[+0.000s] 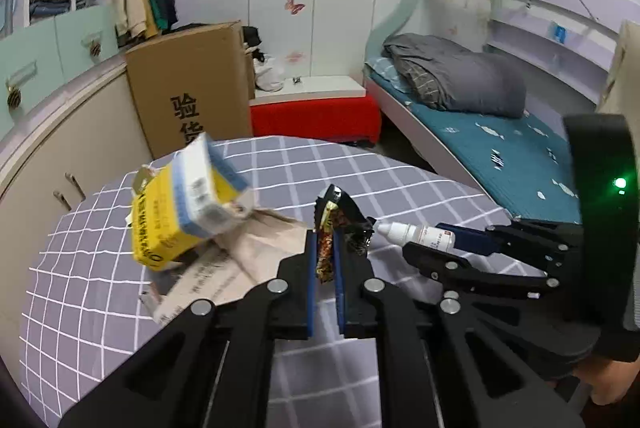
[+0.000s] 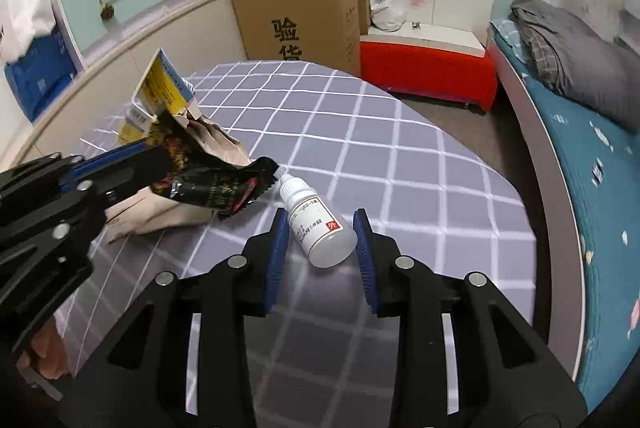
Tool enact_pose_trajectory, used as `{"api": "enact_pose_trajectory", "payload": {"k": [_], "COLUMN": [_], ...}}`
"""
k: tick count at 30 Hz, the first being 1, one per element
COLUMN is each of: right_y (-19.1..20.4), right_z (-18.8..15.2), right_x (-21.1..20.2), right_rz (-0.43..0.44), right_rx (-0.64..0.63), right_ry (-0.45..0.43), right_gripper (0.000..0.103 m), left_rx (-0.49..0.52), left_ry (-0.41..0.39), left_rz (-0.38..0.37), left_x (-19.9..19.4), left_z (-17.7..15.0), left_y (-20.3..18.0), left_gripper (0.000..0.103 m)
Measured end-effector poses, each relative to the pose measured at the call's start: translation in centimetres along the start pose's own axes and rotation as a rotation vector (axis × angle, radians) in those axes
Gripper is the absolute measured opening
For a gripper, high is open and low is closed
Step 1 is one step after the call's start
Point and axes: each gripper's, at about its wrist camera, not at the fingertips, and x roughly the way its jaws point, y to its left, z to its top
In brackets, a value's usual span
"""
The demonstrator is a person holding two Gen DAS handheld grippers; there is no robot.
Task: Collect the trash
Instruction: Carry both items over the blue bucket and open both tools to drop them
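Bottle [image 2: 320,230] lying between my right gripper's [image 2: 322,252] spread fingers.
Cap points away from me; my left gripper [image 1: 325,256] pinches a wrapper [image 1: 326,248].

A large cardboard box [image 1: 192,87] stood upper left against pale cabinets [image 1: 52,131]. A red bench [image 1: 316,119] sat centre, and a bunk bed [image 1: 480,131] with teal bedding filled the right.

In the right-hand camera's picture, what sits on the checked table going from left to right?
Yellow box → brown paper → dark wrapper, pinched by the left gripper → white bottle, lying between the open fingers of the right gripper.
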Motion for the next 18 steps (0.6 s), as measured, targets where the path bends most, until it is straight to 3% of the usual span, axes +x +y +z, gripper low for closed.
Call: {"api": "enact_pose_trajectory", "payload": {"k": [11,18], "right_y": [-8.5,-15.9], "right_z": [-5.7,-10.6], "right_x": [-9.7,-14.3], "right_rz": [-0.002,-0.066], "right_rx": [0.169,0.304], "right_ry": [-0.145,-0.201], "right_gripper": [0.033,0.033], "left_rx": [0.123,0.216], "left_ry": [-0.054,-0.019], "left_rz": [-0.087,-0.179], "left_x": [-3.8,-2.7], "left_z": [0.9,0.0], "left_y": [-11.9,-21.9], "left_gripper": [0.008,0.008]}}
